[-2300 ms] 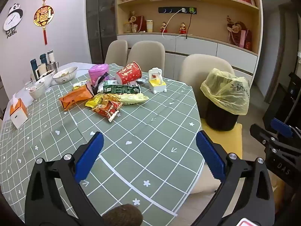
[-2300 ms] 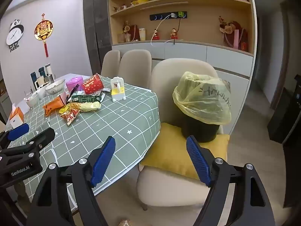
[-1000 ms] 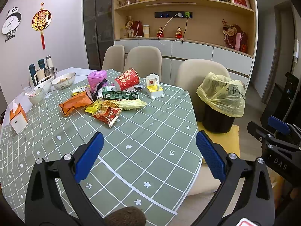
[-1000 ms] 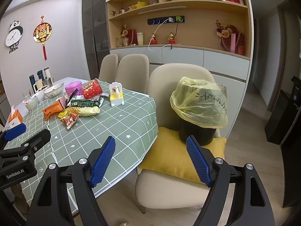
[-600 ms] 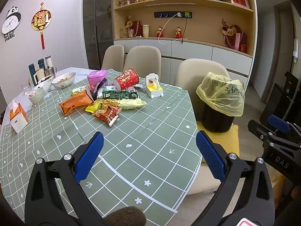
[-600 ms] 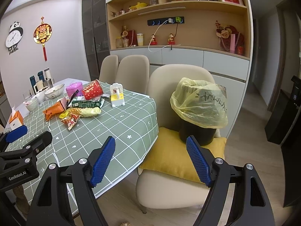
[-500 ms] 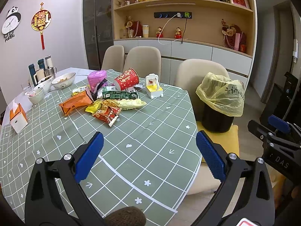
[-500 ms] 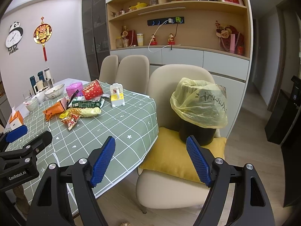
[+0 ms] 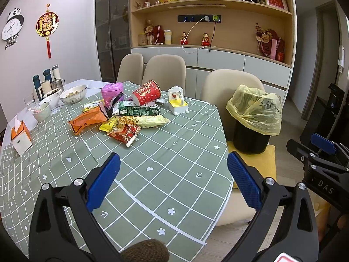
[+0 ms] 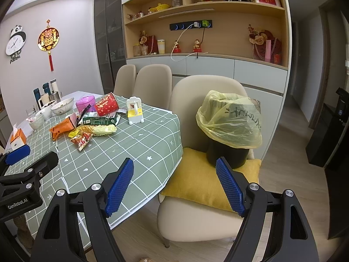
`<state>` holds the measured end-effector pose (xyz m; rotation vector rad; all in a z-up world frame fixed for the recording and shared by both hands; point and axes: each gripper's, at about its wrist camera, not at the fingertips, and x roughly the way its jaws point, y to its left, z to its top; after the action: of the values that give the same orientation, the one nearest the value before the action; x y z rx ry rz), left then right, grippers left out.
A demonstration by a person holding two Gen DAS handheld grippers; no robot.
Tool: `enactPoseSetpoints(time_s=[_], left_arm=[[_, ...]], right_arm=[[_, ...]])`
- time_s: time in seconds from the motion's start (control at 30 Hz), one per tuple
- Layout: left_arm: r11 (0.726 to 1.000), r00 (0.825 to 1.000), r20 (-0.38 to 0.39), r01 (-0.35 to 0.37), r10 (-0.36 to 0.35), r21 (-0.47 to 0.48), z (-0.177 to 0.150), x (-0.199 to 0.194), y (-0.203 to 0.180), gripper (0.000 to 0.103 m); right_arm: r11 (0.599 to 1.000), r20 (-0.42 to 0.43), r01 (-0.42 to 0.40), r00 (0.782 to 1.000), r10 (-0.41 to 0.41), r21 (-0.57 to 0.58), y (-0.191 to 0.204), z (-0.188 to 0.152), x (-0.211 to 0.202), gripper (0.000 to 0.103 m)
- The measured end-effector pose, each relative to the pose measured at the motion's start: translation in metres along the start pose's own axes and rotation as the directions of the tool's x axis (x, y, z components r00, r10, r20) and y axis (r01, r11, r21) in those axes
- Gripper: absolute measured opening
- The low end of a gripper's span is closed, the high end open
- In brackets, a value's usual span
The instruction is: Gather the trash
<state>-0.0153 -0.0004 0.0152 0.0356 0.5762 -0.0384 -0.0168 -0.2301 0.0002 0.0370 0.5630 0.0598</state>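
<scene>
Trash lies in a heap on the green checked tablecloth (image 9: pixel 165 174): an orange wrapper (image 9: pixel 87 119), a red snack bag (image 9: pixel 123 134), a pale yellow packet (image 9: pixel 150 121), a green packet (image 9: pixel 136 111), a tipped red paper cup (image 9: pixel 146 92) and a pink tub (image 9: pixel 111 93). A black bin with a yellow liner (image 9: pixel 254 114) stands on a chair cushion; it also shows in the right wrist view (image 10: pixel 229 123). My left gripper (image 9: pixel 173 174) is open and empty over the near table. My right gripper (image 10: pixel 174 181) is open and empty by the table edge, short of the bin.
Bowls (image 9: pixel 73 91), cups and flasks stand at the table's far left. An orange-and-white tissue box (image 9: pixel 20 137) sits at the left edge. A white-and-yellow holder (image 9: pixel 177 103) stands behind the heap. Beige chairs (image 9: pixel 163 69) ring the table. Shelves line the back wall.
Both grippers have drawn back and risen slightly since the earliest frames. Both stay open; in the last half second nothing moved.
</scene>
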Motion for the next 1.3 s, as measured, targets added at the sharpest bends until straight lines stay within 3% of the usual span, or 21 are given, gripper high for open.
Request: enactPoseSetpoints(time_s=[0.73, 1.17, 1.3], left_arm=[[1.0, 1.0, 0.002, 0.0, 0.0, -0.012, 0.002, 0.0, 0.002, 0.094], [0.999, 0.999, -0.028, -0.023, 0.022, -0.046, 0.004, 0.03, 0.036, 0.094], [0.999, 0.998, -0.057, 0.029, -0.031, -0.046, 0.009, 0.054, 0.065, 0.094]], right_arm=[[1.0, -0.001, 0.008, 1.0, -0.008, -0.009, 0.002, -0.002, -0.003, 0.074], [0.999, -0.023, -0.005, 1.0, 0.004, -0.035, 0.026, 0.014, 0.024, 0.074], [0.998, -0.043, -0.03, 0.999, 0.028, -0.055, 0.04, 0.023, 0.047, 0.074]])
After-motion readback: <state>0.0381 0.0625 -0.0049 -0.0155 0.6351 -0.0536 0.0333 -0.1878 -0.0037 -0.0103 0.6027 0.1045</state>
